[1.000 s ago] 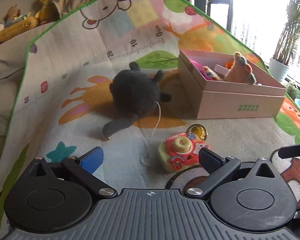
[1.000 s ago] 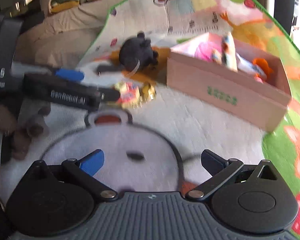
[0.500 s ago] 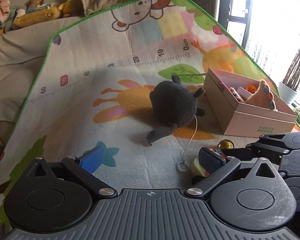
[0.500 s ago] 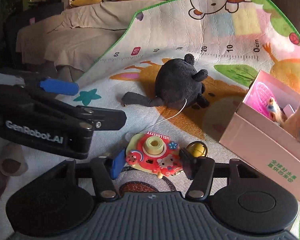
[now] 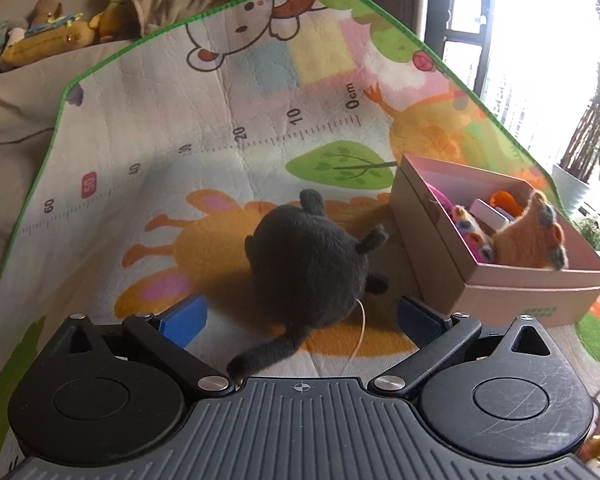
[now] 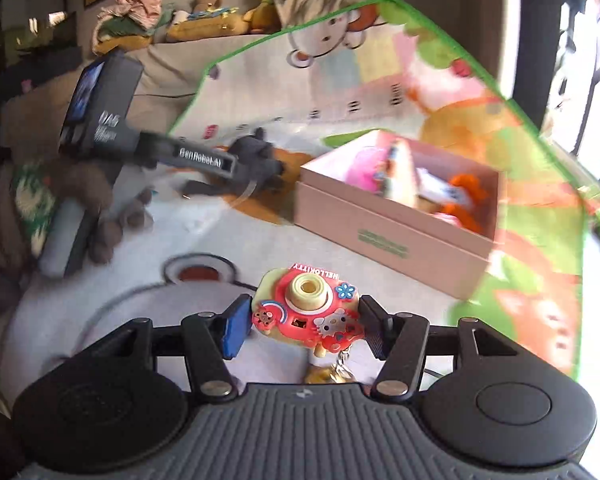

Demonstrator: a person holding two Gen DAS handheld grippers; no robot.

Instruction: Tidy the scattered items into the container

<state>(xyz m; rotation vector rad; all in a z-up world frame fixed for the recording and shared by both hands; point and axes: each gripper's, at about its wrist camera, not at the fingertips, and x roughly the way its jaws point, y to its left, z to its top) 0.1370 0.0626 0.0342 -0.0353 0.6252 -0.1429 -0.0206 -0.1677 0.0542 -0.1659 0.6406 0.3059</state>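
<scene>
Both my claws have moved since a second ago: my right gripper (image 6: 302, 326) has closed on the toy camera (image 6: 306, 312) and lifted it short of the pink box (image 6: 384, 232). Beside that box, the grey plush (image 5: 306, 268) sits between my left gripper (image 5: 300, 316)'s spread fingers, tail toward me. The camera's keychain charm is half hidden.

Both wrist cameras look forward and downward along their fingers, low over the play mat (image 5: 228, 128). They share the pink box (image 5: 500, 292) and the dark plush toy (image 5: 308, 264), nearer in the left view.
</scene>
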